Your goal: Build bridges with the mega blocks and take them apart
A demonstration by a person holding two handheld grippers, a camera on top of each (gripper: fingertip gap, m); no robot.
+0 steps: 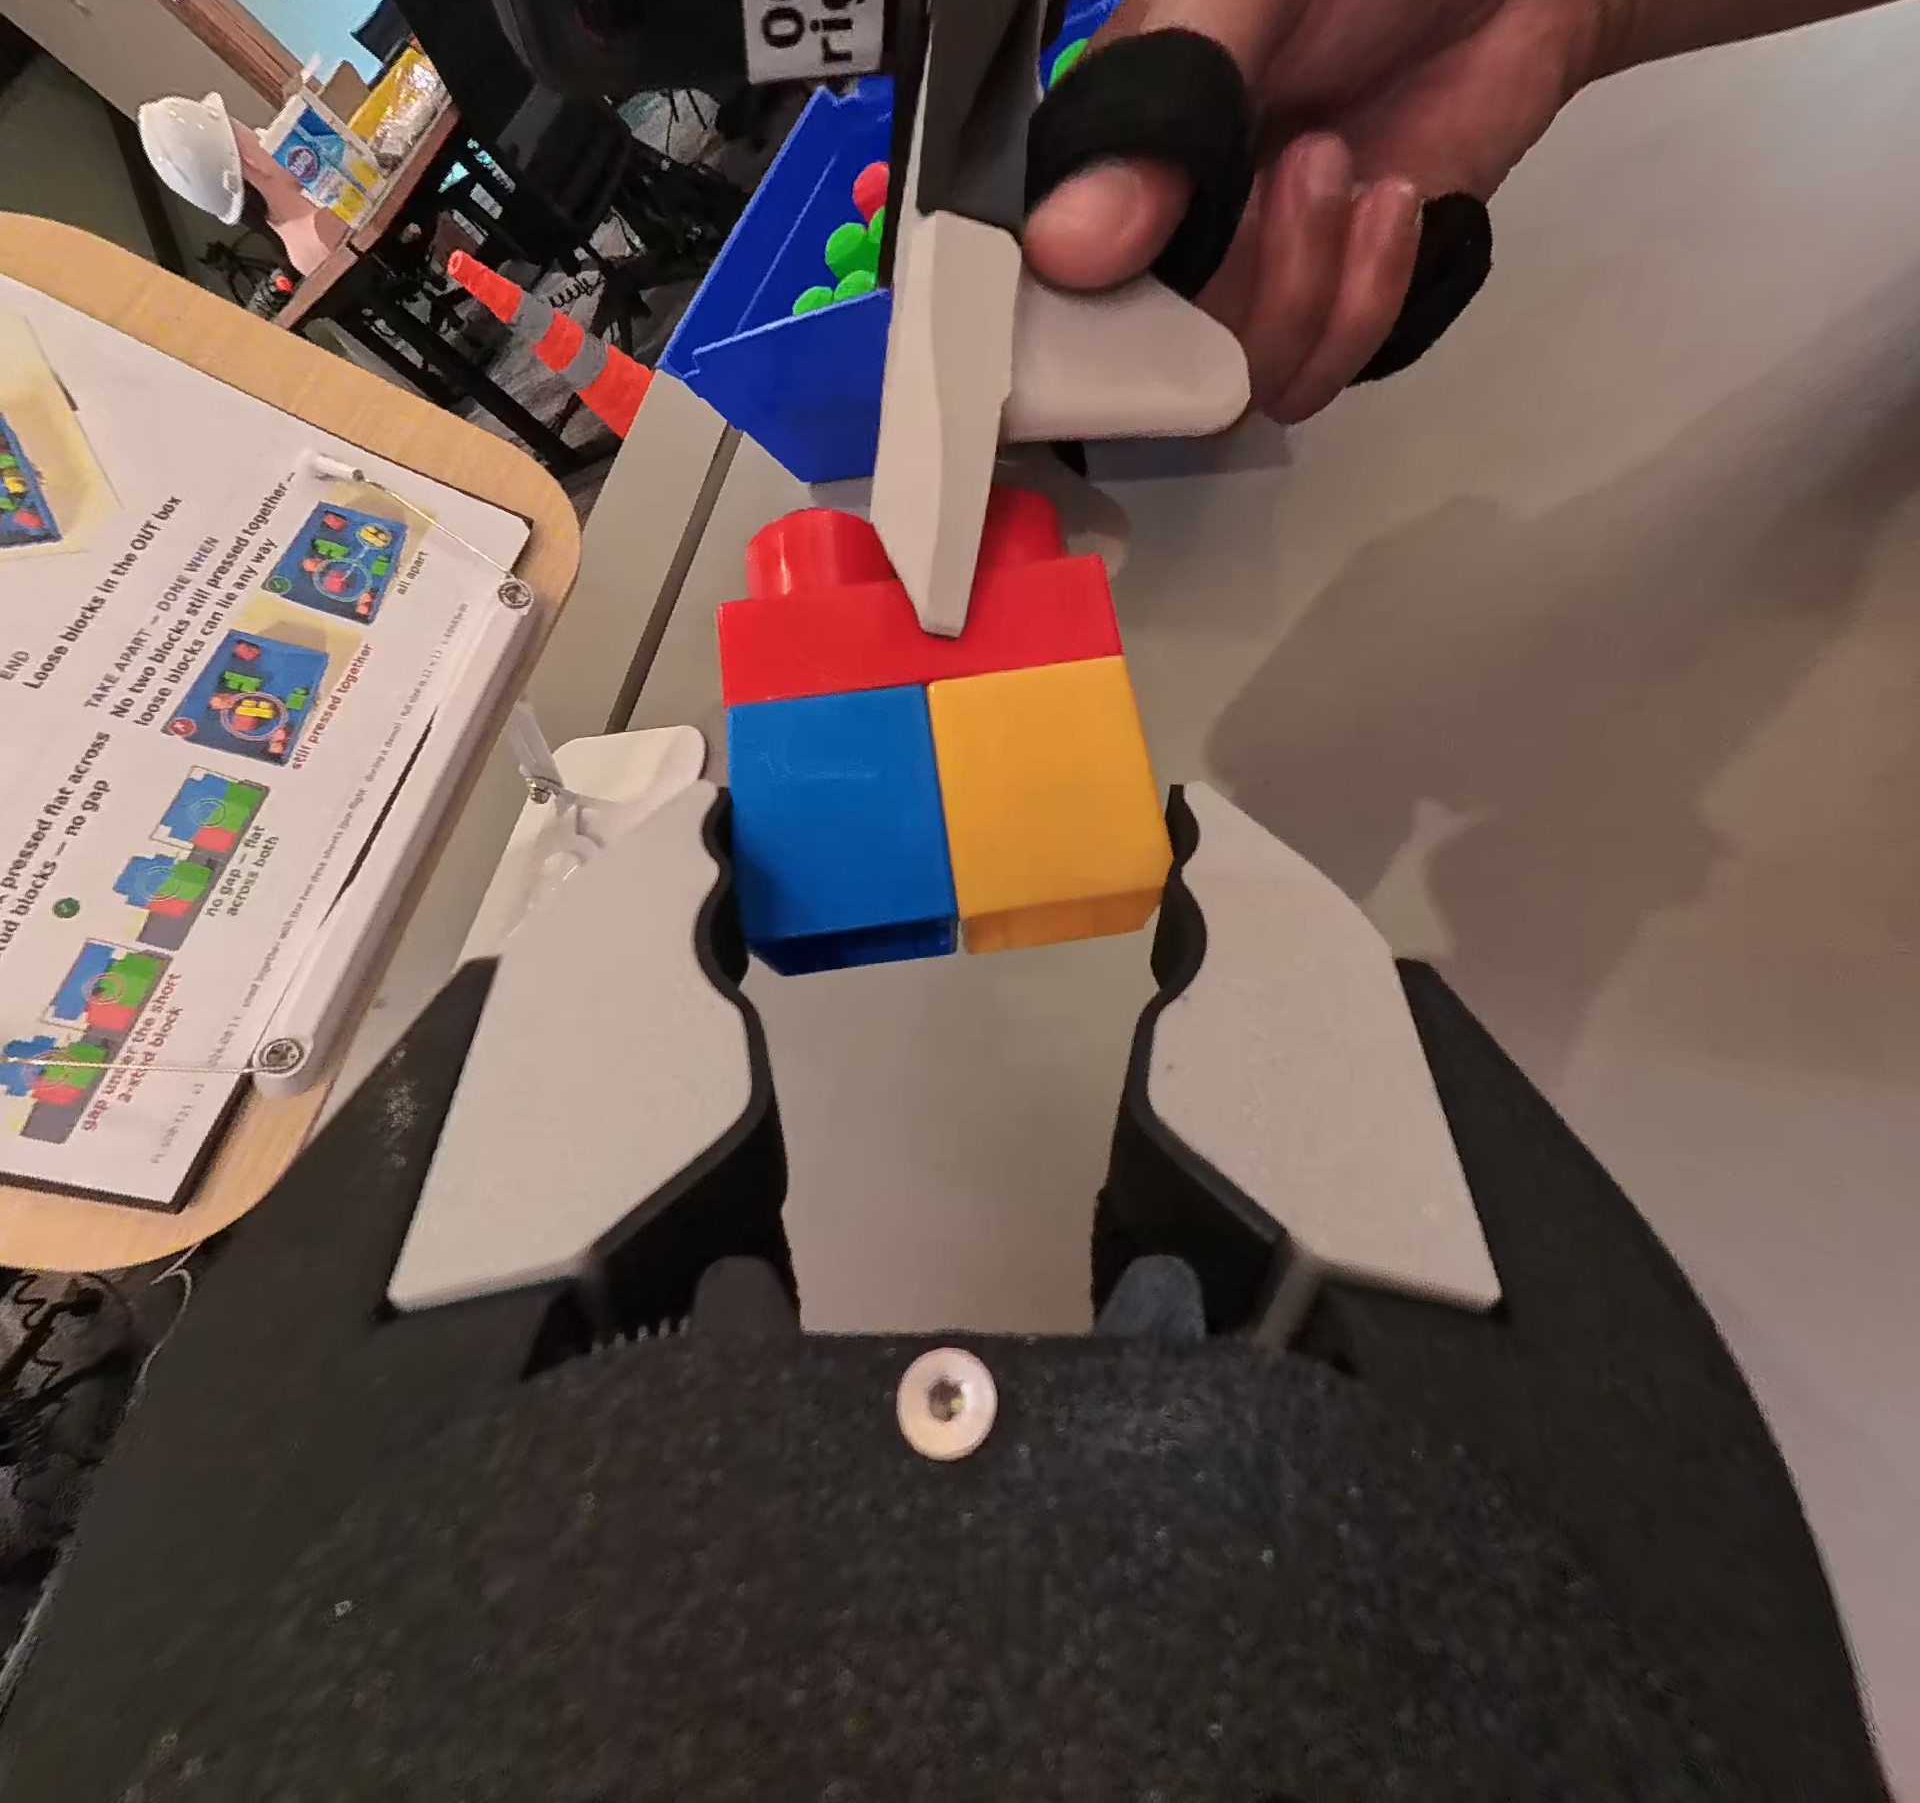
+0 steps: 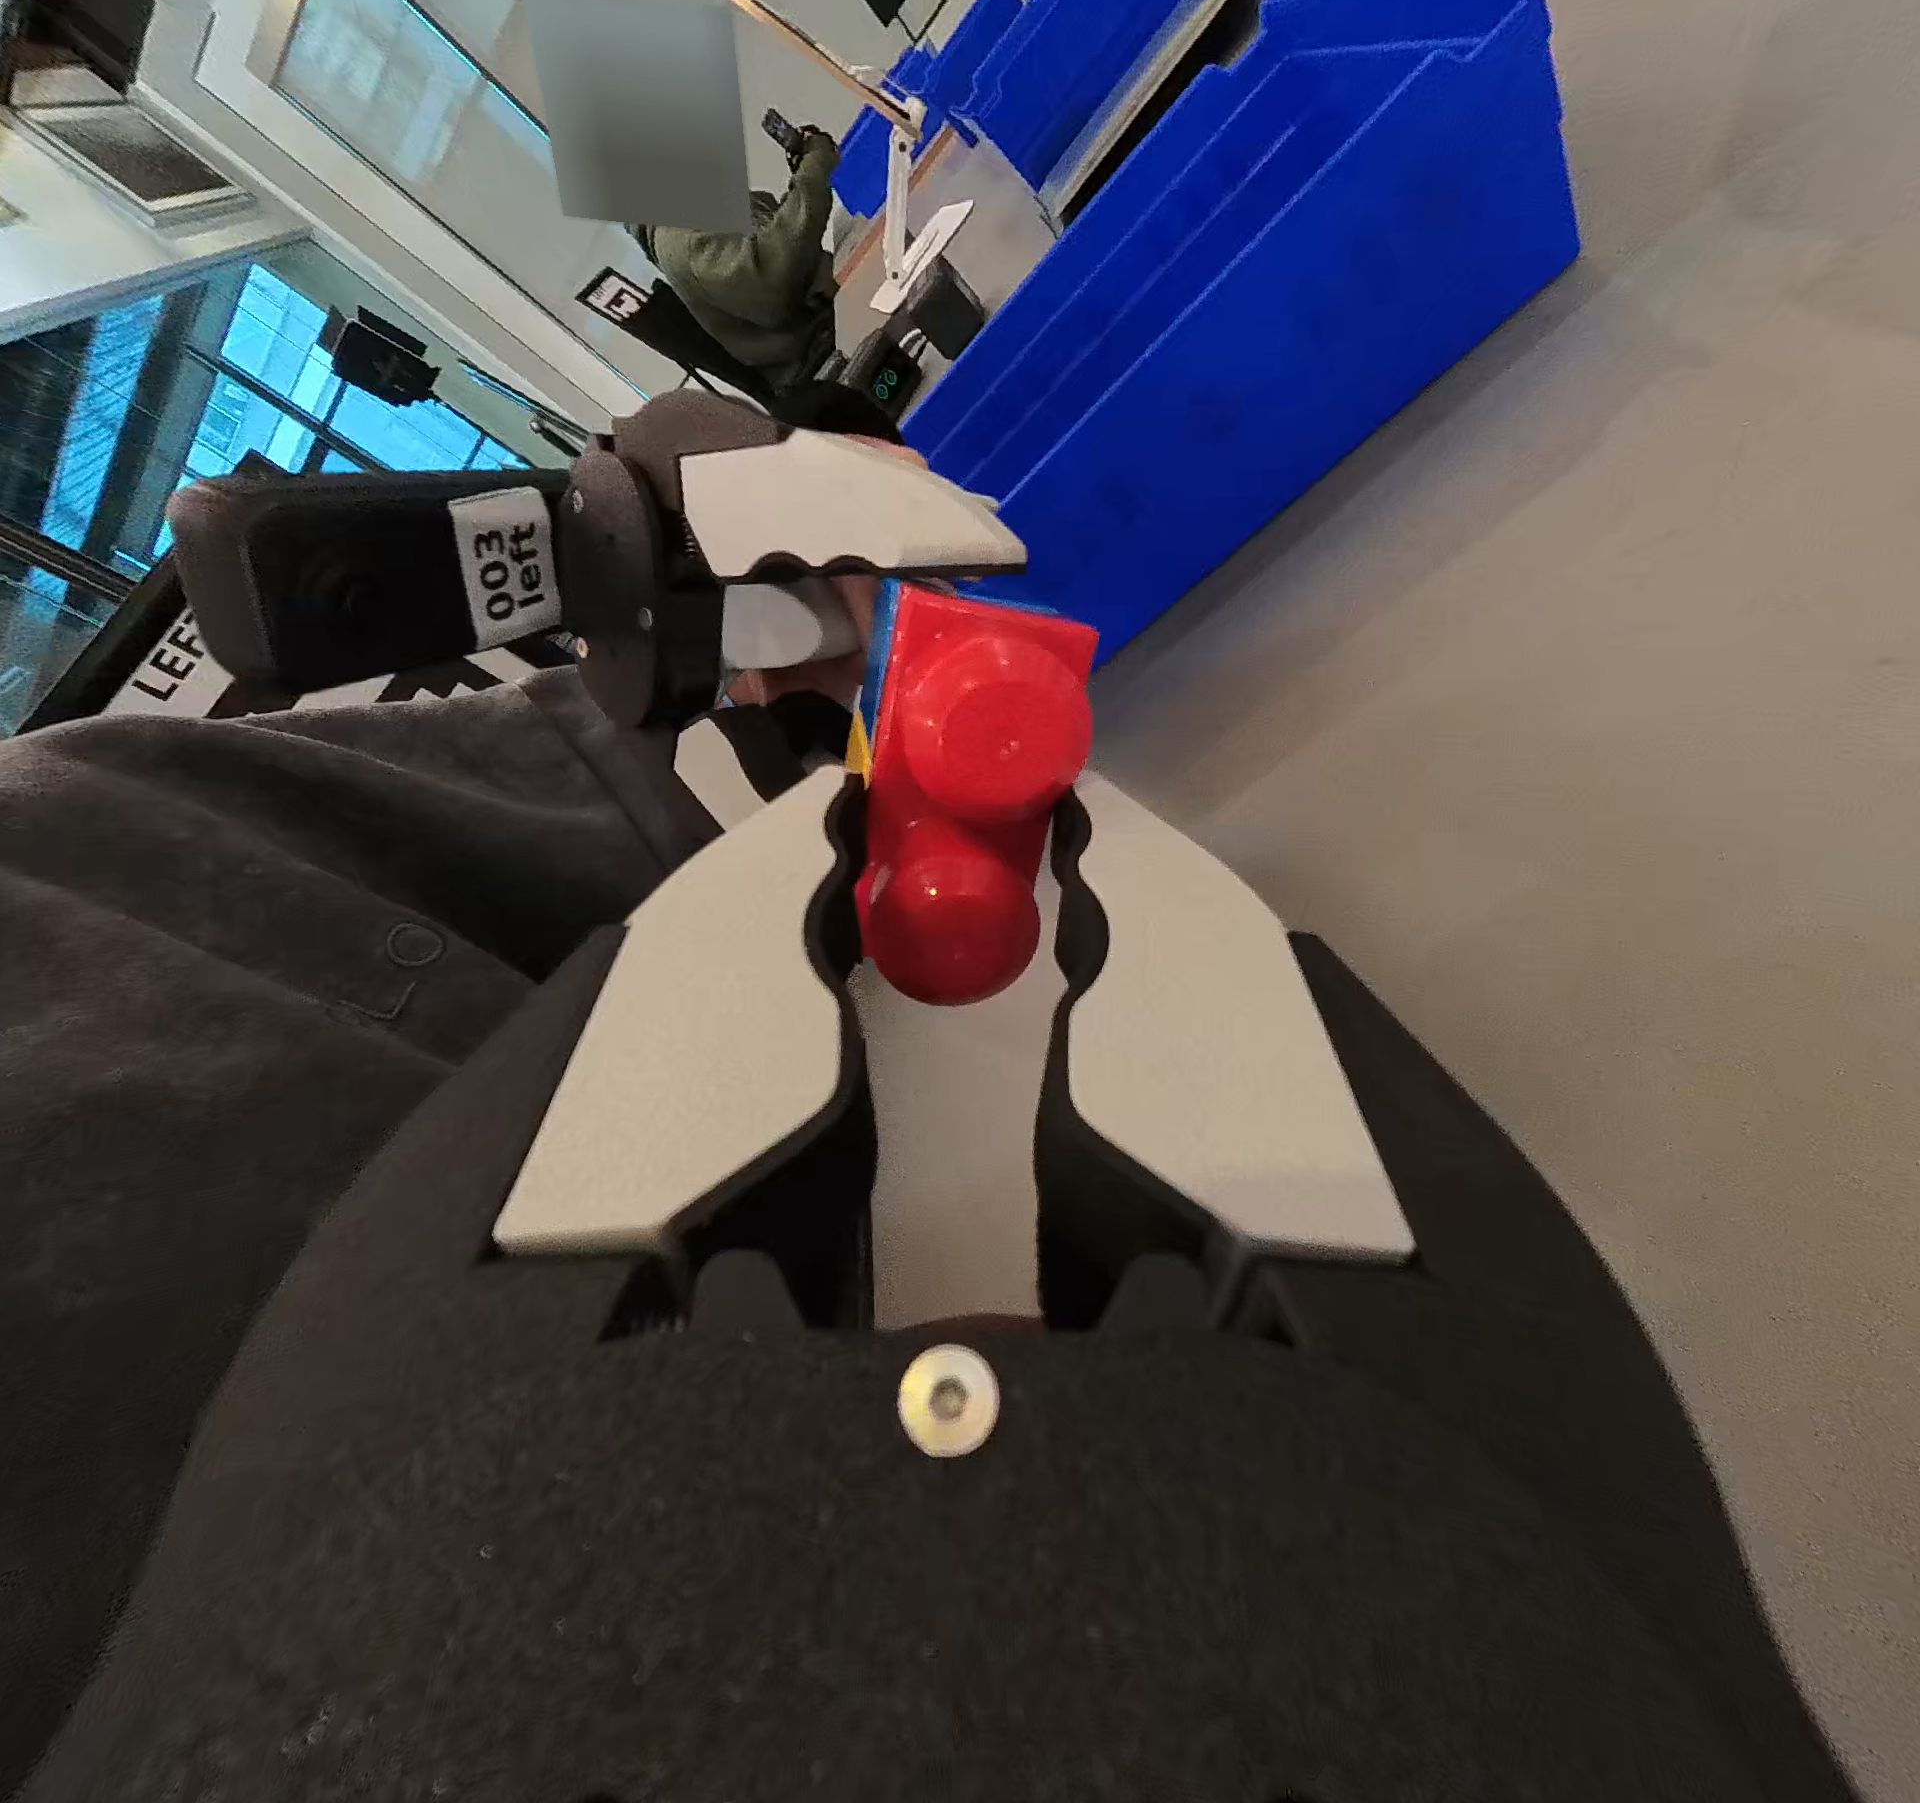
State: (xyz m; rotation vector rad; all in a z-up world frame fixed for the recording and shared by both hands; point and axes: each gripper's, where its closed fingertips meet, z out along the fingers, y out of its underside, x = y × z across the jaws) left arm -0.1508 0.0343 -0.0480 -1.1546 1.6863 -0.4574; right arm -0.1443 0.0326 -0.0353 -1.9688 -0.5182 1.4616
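Nearest the lens in the left wrist view, the left claw point(image 1: 951, 860) has its two grey fingers pressed against the outer sides of a blue block point(image 1: 836, 818) and a yellow block point(image 1: 1044, 797), which sit side by side at frame centre, clear of the grey worktop point(image 1: 1558, 818). A red block point(image 1: 914, 631) with two studs spans the tops of both. The right claw point(image 1: 961, 610) enters from the upper centre of this frame, one grey finger lying across the near face of the red block; its second finger is hidden behind the block. A hand point(image 1: 1351, 122) grips that tool at upper right.

Only this view shows the laminated instruction sheet point(image 1: 208, 766) on a wooden board at left, and green and red pieces inside the blue bin point(image 1: 769, 340) above the assembly.

The right wrist view looks down on the red block's studs point(image 2: 977, 797). Its own fingers are narrowly spread and pinch the red block's two long sides at frame centre. Only slivers of blue and yellow show at the block's left edge. The left claw point(image 2: 862, 590) appears at centre left, side on. Only this view shows a dark grey garment point(image 2: 260, 922) filling the lower left, a large blue bin point(image 2: 1299, 351) at upper right with its contents out of sight, and a seated person point(image 2: 758, 267) in the background.
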